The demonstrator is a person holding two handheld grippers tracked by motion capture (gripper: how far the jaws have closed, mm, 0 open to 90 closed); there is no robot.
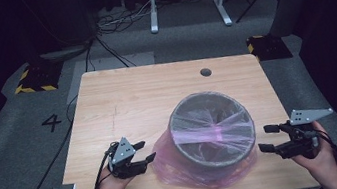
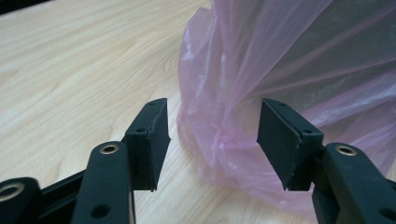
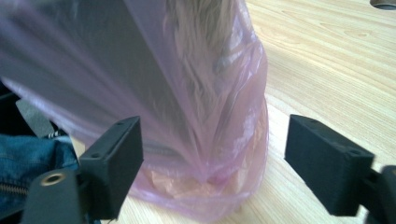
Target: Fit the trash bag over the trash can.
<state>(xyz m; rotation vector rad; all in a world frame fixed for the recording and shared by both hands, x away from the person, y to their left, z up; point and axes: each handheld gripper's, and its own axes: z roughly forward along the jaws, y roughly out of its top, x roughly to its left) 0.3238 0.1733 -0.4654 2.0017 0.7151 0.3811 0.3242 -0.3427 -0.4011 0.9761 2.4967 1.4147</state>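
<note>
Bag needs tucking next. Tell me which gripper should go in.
Left, probably. The left gripper sits open right beside the loose pink bag; the right gripper, also open, stands further off the bin.

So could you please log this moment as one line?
left gripper: open | right gripper: open | pink bag: over bin, released

The pink bag (image 1: 188, 170) wraps the grey bin (image 1: 212, 131) so tightly that the bin's lower wall and base are hidden in the high view, and crinkled film stretched over the mouth veils whatever sits inside. In the left gripper view the bag (image 2: 280, 70) runs off the top and right edges (its far side is out of frame). The right gripper view blurs the bag (image 3: 140, 70) up close; a strip of blue denim sleeve (image 3: 32, 154) is cut off at the left edge, and a dark hole in the table (image 3: 385, 3) is clipped at the top corner.
</note>
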